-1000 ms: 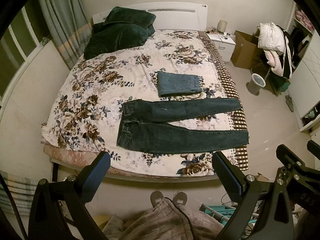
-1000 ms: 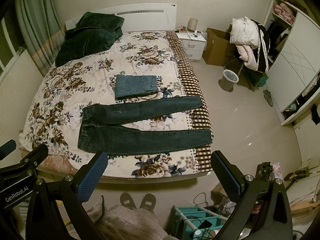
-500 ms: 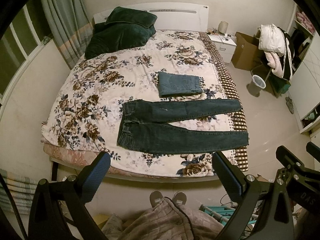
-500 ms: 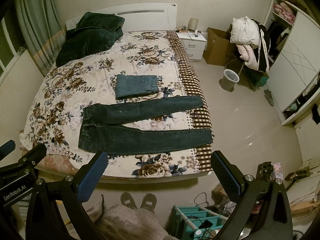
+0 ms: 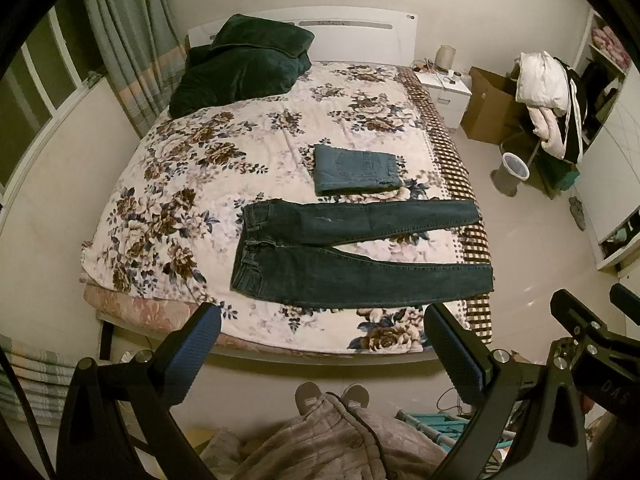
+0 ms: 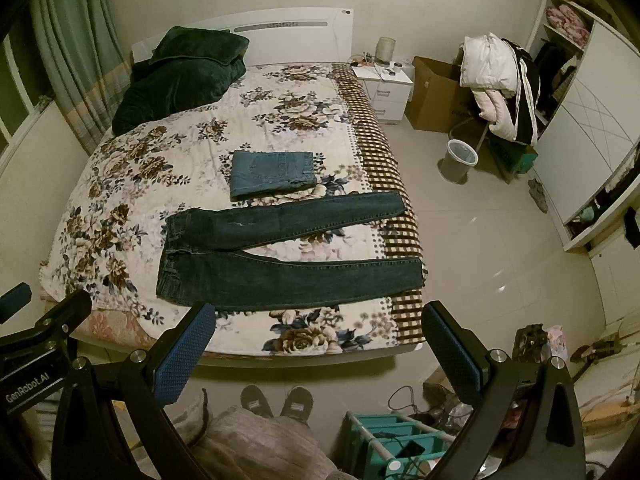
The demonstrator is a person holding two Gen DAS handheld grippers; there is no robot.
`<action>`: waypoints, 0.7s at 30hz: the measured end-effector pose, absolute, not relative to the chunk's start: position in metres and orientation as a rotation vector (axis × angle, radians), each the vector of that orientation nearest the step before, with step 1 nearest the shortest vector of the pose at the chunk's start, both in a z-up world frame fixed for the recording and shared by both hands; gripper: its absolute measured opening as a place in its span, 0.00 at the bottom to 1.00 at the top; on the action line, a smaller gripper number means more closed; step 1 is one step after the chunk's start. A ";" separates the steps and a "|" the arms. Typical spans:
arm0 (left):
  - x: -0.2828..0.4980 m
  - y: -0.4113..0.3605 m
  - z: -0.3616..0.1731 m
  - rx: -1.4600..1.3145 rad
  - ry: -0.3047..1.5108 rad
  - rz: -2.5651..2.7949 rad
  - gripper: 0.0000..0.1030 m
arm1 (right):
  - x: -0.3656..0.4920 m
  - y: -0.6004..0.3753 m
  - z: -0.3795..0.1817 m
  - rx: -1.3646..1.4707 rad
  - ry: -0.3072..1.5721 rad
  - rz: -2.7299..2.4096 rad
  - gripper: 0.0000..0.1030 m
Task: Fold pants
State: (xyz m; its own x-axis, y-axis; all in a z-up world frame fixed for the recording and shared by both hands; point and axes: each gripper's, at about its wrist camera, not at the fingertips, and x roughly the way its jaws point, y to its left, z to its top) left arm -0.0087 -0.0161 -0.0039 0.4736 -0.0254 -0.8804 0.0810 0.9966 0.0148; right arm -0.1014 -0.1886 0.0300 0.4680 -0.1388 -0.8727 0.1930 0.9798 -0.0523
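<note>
Both the left claw point(image 5: 320, 344) and right claw point(image 6: 318, 340) hang wide open holding nothing, then the dark pants point(image 5: 352, 256) lie flat on the bed point(image 5: 168, 208), folded jeans point(image 5: 356, 169) just beyond.

Floral quilt point(image 5: 208, 184) on bed, dk green pillows point(image 5: 244, 64) at headboard. White nightstand point(image 6: 386, 84), cardboard box point(image 6: 434, 92), bin point(image 6: 460, 158) beside. Folded lt-blue jeans point(image 6: 272, 172) mid-bed.

Dark jeans point(image 5: 352, 256) point(image 6: 280, 256) flat on bed, legs spread, waistband left.
</note>
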 end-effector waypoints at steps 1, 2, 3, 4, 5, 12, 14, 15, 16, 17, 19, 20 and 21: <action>-0.009 -0.015 -0.004 0.056 1.074 -0.064 1.00 | -0.101 -0.189 0.031 0.055 1.064 -0.202 1.00; -0.009 -0.014 -0.004 0.055 1.075 -0.065 1.00 | -0.102 -0.189 0.031 0.055 1.063 -0.201 1.00; -0.009 -0.017 -0.004 0.053 1.075 -0.064 1.00 | -0.101 -0.190 0.032 0.056 1.063 -0.198 1.00; -0.009 -0.014 -0.003 0.057 1.077 -0.067 1.00 | -0.101 -0.191 0.032 0.056 1.064 -0.193 1.00; -0.009 -0.013 -0.004 0.057 1.076 -0.065 1.00 | -0.100 -0.191 0.032 0.057 1.065 -0.187 1.00; -0.003 -0.015 -0.004 0.044 1.031 -0.020 1.00 | -0.095 -0.204 0.019 0.061 1.063 -0.161 1.00; 0.002 -0.015 -0.007 0.032 1.001 0.016 1.00 | -0.086 -0.214 0.010 0.063 1.054 -0.166 1.00; 0.009 -0.015 -0.009 0.024 0.987 0.035 1.00 | -0.083 -0.218 0.005 0.066 1.052 -0.170 1.00; 0.018 -0.014 -0.013 0.016 0.979 0.049 1.00 | -0.071 -0.226 -0.003 0.070 1.044 -0.181 1.00; 0.025 -0.014 -0.017 0.014 0.973 0.064 1.00 | -0.067 -0.231 -0.008 0.071 1.039 -0.186 1.00; 0.044 -0.015 -0.028 0.019 0.962 0.096 1.00 | -0.043 -0.245 -0.027 0.074 1.028 -0.214 1.00; 0.053 -0.015 -0.034 0.023 0.959 0.104 1.00 | -0.032 -0.251 -0.036 0.075 1.025 -0.226 1.00; 0.064 -0.015 -0.040 0.034 0.959 0.119 1.00 | -0.025 -0.254 -0.042 0.075 1.028 -0.236 1.00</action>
